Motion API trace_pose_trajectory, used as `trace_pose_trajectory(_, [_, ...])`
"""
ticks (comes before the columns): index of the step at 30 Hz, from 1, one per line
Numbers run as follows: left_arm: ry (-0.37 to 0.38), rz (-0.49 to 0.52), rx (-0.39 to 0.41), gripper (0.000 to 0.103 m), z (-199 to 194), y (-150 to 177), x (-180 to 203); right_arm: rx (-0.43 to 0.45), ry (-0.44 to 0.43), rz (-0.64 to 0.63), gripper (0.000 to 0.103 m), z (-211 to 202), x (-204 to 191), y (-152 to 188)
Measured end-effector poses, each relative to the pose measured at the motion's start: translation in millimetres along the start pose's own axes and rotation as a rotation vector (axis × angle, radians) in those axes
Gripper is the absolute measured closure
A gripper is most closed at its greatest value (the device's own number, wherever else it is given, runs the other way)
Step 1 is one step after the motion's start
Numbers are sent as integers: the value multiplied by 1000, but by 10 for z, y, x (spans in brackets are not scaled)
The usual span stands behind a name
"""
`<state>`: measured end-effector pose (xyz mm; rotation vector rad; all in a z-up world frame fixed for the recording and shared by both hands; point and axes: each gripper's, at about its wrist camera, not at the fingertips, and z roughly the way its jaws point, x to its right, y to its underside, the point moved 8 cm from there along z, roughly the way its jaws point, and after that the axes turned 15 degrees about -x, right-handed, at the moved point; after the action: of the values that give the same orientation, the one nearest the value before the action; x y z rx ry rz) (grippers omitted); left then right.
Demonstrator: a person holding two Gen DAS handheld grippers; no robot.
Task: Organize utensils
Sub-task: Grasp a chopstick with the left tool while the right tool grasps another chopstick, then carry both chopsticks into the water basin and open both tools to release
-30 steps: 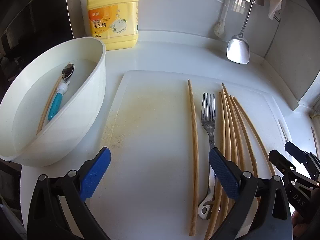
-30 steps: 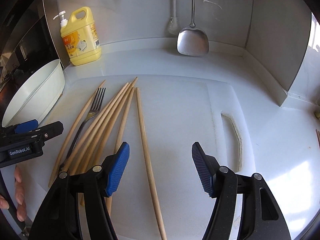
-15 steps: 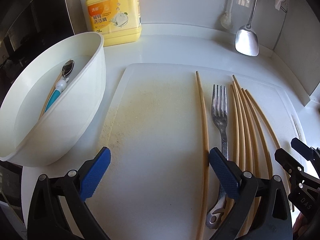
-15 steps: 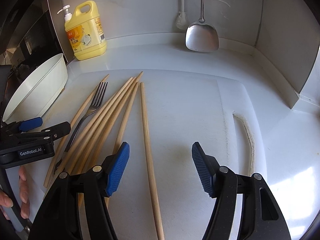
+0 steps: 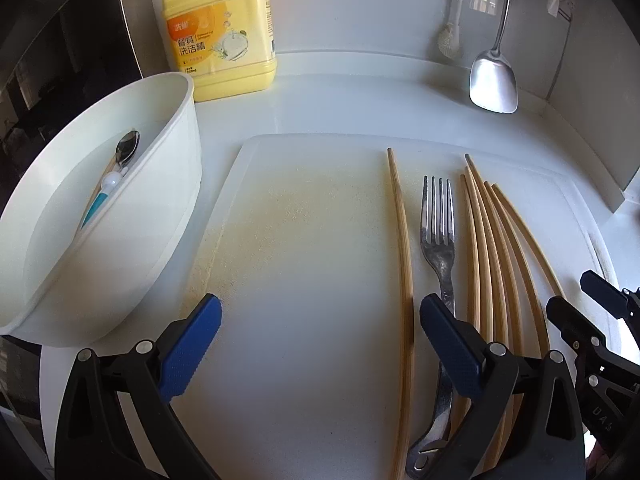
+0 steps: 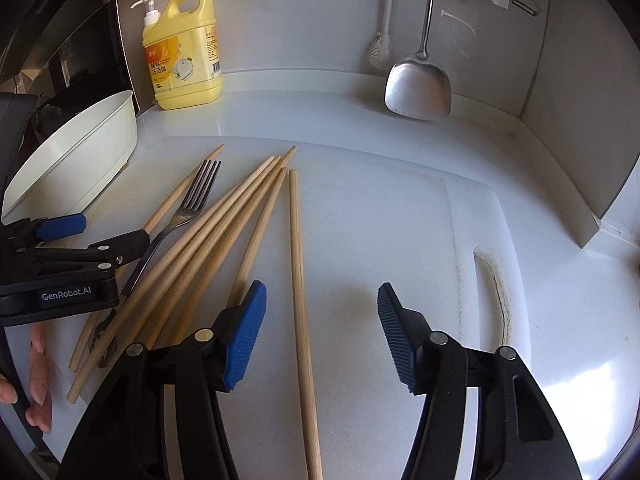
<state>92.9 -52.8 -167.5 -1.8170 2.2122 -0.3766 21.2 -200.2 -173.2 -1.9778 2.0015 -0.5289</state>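
Right tongs (image 6: 320, 336) narrowed around the away-pointing chopstick (image 6: 298, 264).

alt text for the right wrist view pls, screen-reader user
The open right gripper straddles a lone wooden chopstick on a white cutting board, its jaws just closing, pads not yet touching. To the left lie more chopsticks and a fork, with the left gripper beside them. Behind stand a white tub, yellow detergent bottle and hanging metal spatula.

The left black two-finger gripper with blue ribbed pads (image 5: 320, 332) points steeply downward, jaws spread wide and holding nothing. The right black gripper with blue pads (image 6: 320, 332) angles down likewise; its jaws have just been closing, a gap remaining. Fingers of a hand (image 6: 38, 376) wrap the left gripper's handle.
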Motion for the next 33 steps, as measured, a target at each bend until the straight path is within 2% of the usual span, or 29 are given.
trace_pose_trajectory(3, [11,30,7,14,-28,-9,47,12,-3,-28,70,-6,-80,6])
trace_pose_trajectory(4, [25,36,5,22,-38,-8,68,15,-3,-36,74,-7,-108,7])
trace_pose_trajectory(5, [43,42,2,30,-47,-10,94,17,-1,-40,75,-6,-127,6])
trace_pose_trajectory(9, [62,74,0,48,-82,-15,194,15,-6,-53,87,11,-182,-23])
trace_pose_trajectory(13, [71,104,8,74,-115,15,309,19,15,-76,97,17,-226,-30])
trace_pose_trajectory(14, [73,109,8,83,-122,21,333,18,11,-71,97,17,-223,-30])
trace_pose_trajectory(16, [82,118,5,95,-130,33,375,17,5,-66,97,24,-214,-37])
trace_pose_trajectory(18, [80,116,4,96,-133,41,380,15,0,-59,97,20,-205,-36])
trace_pose_trajectory(24, [147,76,-22,96,-180,95,306,21,-50,-4,97,-38,-137,17])
trace_pose_trajectory(33, [203,29,-34,96,-581,147,234,44,-118,50,97,-345,-86,-19])
